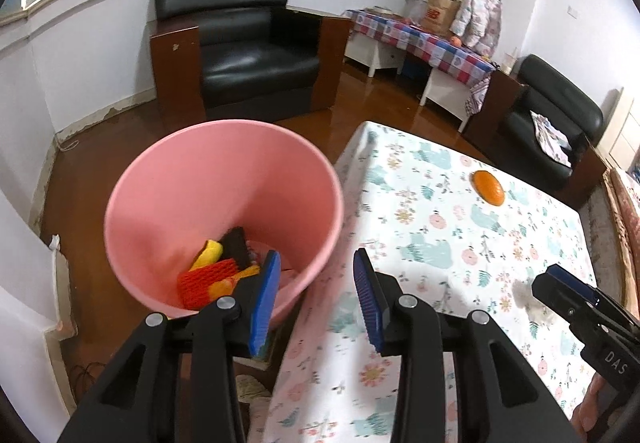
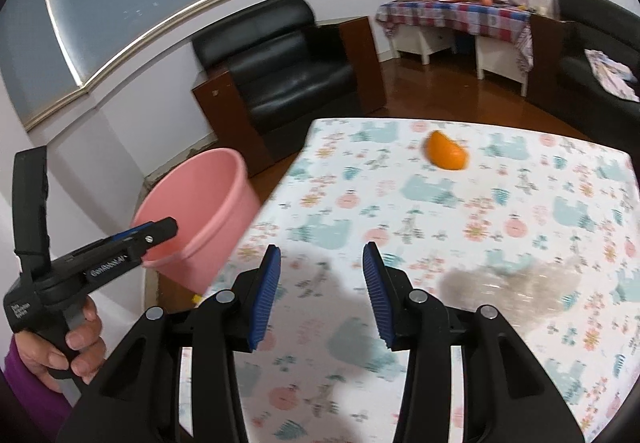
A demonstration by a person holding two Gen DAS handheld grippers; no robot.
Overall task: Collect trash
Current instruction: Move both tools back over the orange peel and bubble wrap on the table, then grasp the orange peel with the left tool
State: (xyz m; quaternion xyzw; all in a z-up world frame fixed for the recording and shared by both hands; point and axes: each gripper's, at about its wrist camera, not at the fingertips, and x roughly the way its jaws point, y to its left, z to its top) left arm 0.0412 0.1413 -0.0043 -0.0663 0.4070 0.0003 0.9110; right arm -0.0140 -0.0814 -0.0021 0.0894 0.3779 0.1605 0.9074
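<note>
Where the left wrist view looks down, the left gripper (image 1: 316,299) hangs over the gap between the pink bucket (image 1: 224,179) and the left edge of the table (image 1: 500,323), its blue-padded jaws standing moderately apart with nothing between them. The left pad lies over the bucket's near rim, the right pad over the table's edge. In the bucket's bottom lie a red foam fruit net (image 1: 206,281), a yellow peel-like scrap (image 1: 210,253) and a dark piece I cannot name. On the floral tablecloth an orange peel (image 1: 489,188) rests near the far edge, well apart from both grippers, with bare cloth all round it. The right gripper (image 1: 560,285) reaches in from the right edge of this view over a grey-brown smudge (image 1: 528,299) on the cloth; whether it touches the cloth is unclear. Beyond the bucket, open wooden floor runs to a black armchair (image 1: 244,47).

In the right wrist view, the right gripper (image 2: 322,295) hovers over the table's near left part, jaws part open and empty. The orange peel (image 2: 446,152) lies ahead toward the far edge, with clear cloth between. The grey-brown smudge (image 2: 516,289) spreads just right of the right pad. At the left, a hand (image 2: 68,347) with a purple sleeve (image 2: 28,395) holds the left gripper (image 2: 166,229), whose tip overlaps the pink bucket (image 2: 200,211) standing just off the table's left edge.
</note>
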